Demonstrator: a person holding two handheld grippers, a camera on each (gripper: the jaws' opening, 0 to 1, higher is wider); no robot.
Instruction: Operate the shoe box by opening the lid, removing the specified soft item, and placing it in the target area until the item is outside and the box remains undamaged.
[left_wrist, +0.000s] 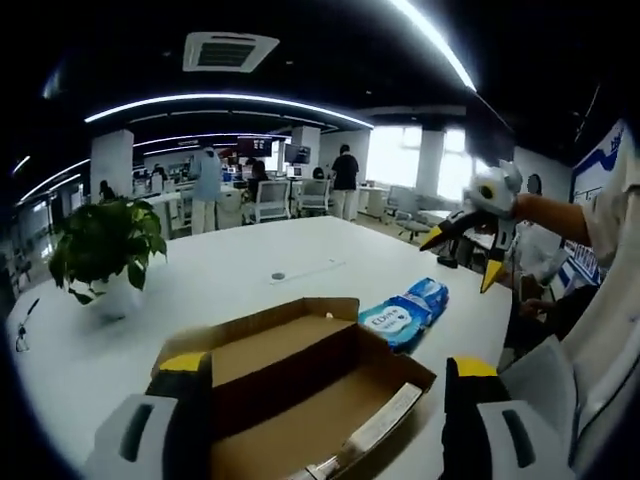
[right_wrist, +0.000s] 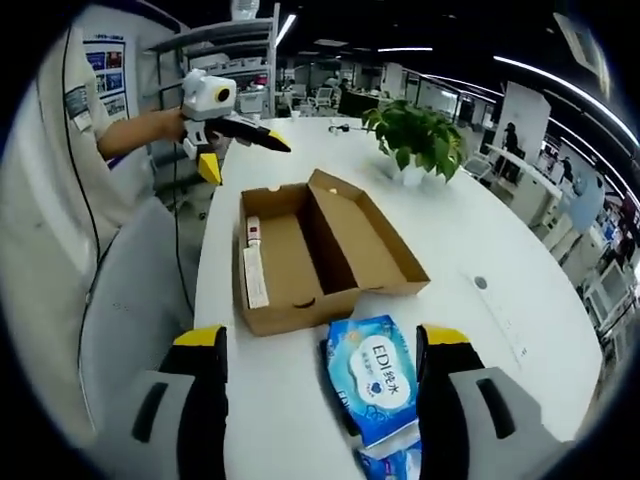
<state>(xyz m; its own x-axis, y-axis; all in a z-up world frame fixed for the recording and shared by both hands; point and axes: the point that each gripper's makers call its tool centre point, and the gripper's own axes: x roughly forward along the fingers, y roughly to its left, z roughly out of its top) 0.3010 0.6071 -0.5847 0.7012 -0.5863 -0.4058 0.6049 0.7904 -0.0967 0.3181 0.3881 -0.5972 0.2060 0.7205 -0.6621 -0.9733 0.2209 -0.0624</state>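
Judging by how things lay, the job looked all but finished: the shoe box (right_wrist: 315, 255) sat open and empty at the centre of the right gripper view, its cardboard walls square and unmarked, with its flap standing up along the far side, and the soft pack of wipes (right_wrist: 375, 385) rested on the white bench (right_wrist: 470, 230) just below the box in the lower middle of the frame, close to its near wall and plainly outside it. In the left gripper view the same box (left_wrist: 300, 390) filled the lower centre, and the blue pack (left_wrist: 405, 312) lay just to its right. The right tool (right_wrist: 320, 400) stood wide open with its two jaws on either side of the pack, gripping nothing; it also showed in the upper right of the left gripper view (left_wrist: 462, 262), lifted in the air with its jaws spread. The left tool (left_wrist: 330, 420) was likewise spread wide at the bottom of its own view, straddling the box but holding nothing, and appeared raised at the upper left of the right gripper view (right_wrist: 245, 150). A potted plant (left_wrist: 105, 245) stood on the bench well apart from the box. What remained, I judged, was at most confirming that the pack lay in the target area, which the frames did not mark.
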